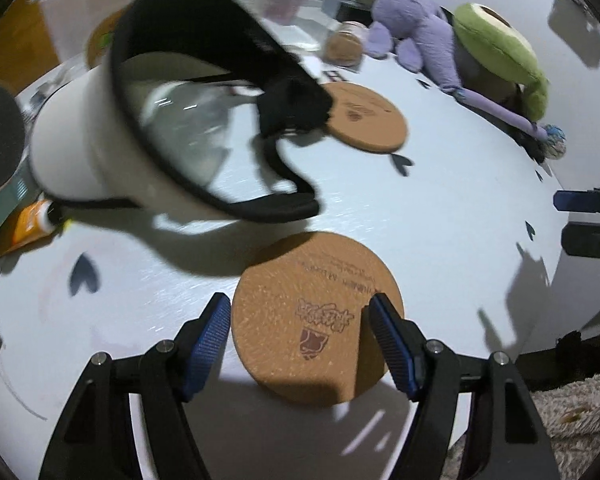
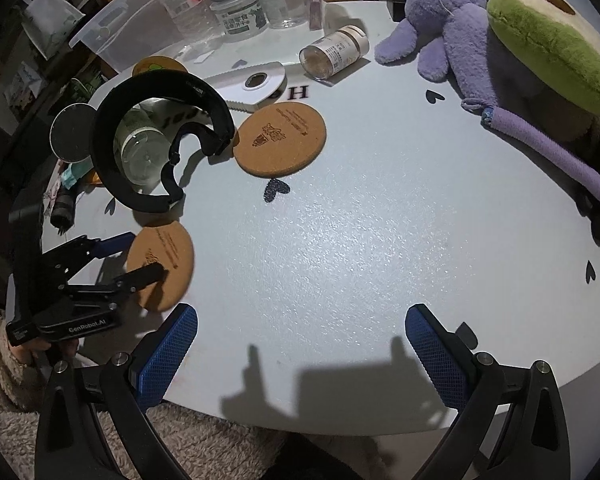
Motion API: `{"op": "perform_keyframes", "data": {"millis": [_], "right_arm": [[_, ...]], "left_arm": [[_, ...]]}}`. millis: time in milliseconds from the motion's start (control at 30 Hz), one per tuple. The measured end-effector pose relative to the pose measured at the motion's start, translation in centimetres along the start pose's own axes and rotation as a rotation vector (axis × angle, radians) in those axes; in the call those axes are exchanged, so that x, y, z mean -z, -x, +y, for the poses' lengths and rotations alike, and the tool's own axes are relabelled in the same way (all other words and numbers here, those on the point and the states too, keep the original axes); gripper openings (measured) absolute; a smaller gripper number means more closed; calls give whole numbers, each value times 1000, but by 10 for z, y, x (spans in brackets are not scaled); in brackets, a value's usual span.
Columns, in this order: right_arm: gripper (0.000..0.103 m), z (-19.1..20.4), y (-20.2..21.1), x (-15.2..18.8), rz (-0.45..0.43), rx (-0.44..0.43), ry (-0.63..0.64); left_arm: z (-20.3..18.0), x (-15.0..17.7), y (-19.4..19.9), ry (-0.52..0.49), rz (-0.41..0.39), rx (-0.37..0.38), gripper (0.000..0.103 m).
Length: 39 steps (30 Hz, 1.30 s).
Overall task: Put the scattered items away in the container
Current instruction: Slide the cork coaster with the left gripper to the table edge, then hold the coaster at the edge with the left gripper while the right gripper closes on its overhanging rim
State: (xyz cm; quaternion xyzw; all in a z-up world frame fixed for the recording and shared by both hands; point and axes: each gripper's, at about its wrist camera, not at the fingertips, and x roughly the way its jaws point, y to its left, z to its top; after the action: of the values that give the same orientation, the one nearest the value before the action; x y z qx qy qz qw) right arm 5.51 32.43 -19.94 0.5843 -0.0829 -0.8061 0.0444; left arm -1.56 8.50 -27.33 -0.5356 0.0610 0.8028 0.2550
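Observation:
A cork coaster (image 1: pixel 318 320) lies on the white table (image 1: pixel 440 216) near its front edge. My left gripper (image 1: pixel 300 340) is open, with one blue fingertip on each side of that coaster and not pressing on it. The right wrist view shows the same coaster (image 2: pixel 162 264) with the left gripper (image 2: pixel 144 254) over it. A second cork coaster (image 2: pixel 280 140) lies farther in. My right gripper (image 2: pixel 300 328) is open over bare table with nothing between its fingers. The clear plastic container (image 2: pixel 112 32) stands at the far left of the table.
A white visor with a black band (image 2: pixel 156 148) rests just behind the near coaster. A small jar (image 2: pixel 334 54) lies on its side. A purple plush (image 2: pixel 452 28) and an avocado plush (image 2: pixel 548 44) fill the right side. A round mirror (image 2: pixel 72 132) and an orange tube (image 1: pixel 32 220) are at the left.

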Motion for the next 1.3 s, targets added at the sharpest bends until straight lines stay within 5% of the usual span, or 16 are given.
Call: {"op": "perform_keyframes", "data": {"millis": [300, 533, 867, 967, 1033, 1300], "right_arm": [[103, -36, 2, 12, 15, 4, -102], [103, -60, 3, 21, 25, -6, -167], [103, -55, -13, 20, 60, -70, -139], [86, -43, -20, 20, 71, -102, -112], [66, -34, -24, 19, 79, -124, -94], [60, -5, -32, 34, 67, -121, -139]], "left_arm": [[-77, -37, -29, -107, 4, 47, 71], [-98, -39, -33, -156, 10, 80, 71], [-94, -20, -14, -157, 16, 30, 72], [-89, -9, -5, -167, 19, 11, 78], [-86, -3, -3, -168, 24, 14, 78], [-81, 3, -4, -222, 8, 74, 78]]}}
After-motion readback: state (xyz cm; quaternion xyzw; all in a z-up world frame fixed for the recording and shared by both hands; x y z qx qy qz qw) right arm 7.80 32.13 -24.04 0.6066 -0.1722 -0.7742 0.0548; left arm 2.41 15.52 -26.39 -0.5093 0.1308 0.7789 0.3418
